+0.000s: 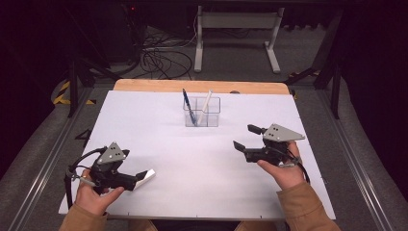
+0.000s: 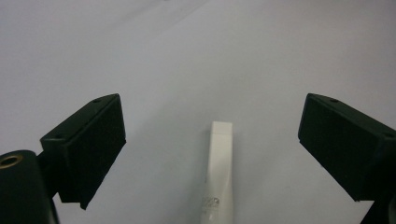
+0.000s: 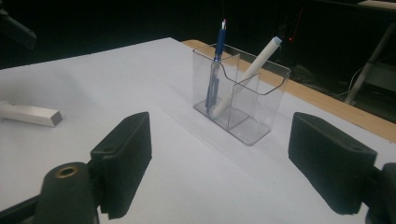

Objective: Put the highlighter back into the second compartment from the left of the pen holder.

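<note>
- Lying flat on the worktop (image 1: pixel 159 120), the white marker (image 2: pixel 219 172) sits between the left tool's (image 1: pixel 139 180) parted jaws, untouched, at seven o'clock.
- Right tool (image 1: pixel 246 137), at four o'clock, is apart and empty.
- Clear holder (image 1: pixel 202 111) at twelve o'clock carries a blue pen (image 1: pixel 188 108) and a white pen (image 1: pixel 205 105).

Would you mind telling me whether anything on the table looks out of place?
One white marker lies flat on the table between the open left gripper jaws, while a blue pen and another white pen stand in the clear holder.
</note>
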